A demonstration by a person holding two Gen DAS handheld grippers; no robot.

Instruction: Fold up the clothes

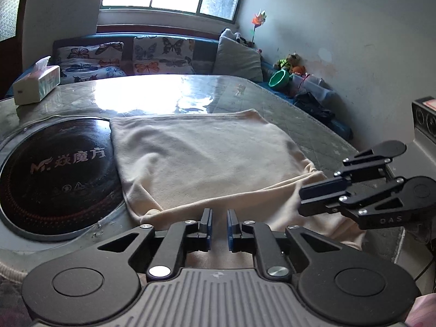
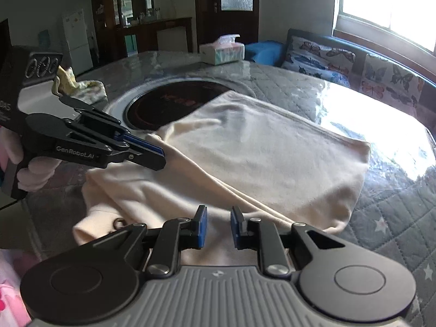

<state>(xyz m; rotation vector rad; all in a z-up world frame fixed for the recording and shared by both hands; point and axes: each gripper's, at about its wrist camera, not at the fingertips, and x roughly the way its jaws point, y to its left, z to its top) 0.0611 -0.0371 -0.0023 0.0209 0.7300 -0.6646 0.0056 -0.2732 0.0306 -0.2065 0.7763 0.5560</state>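
A cream garment (image 1: pixel 196 160) lies folded flat on the table, its near edge bunched in loose folds; it also shows in the right wrist view (image 2: pixel 259 152). My left gripper (image 1: pixel 218 224) hovers over the garment's near edge, jaws a small gap apart with nothing between them. My right gripper (image 2: pixel 218 227) hovers over the near edge too, jaws slightly apart and empty. Each gripper shows in the other's view: the right one (image 1: pixel 302 199) over the garment's right corner, the left one (image 2: pixel 162 158) over its left side.
A round black induction hob (image 1: pixel 54 174) is set in the table left of the garment, which overlaps its edge. A tissue box (image 1: pixel 36 84) stands at the far left. A crumpled patterned cloth (image 2: pixel 79 87) lies beyond the hob. A sofa with butterfly cushions (image 1: pixel 160 54) is behind the table.
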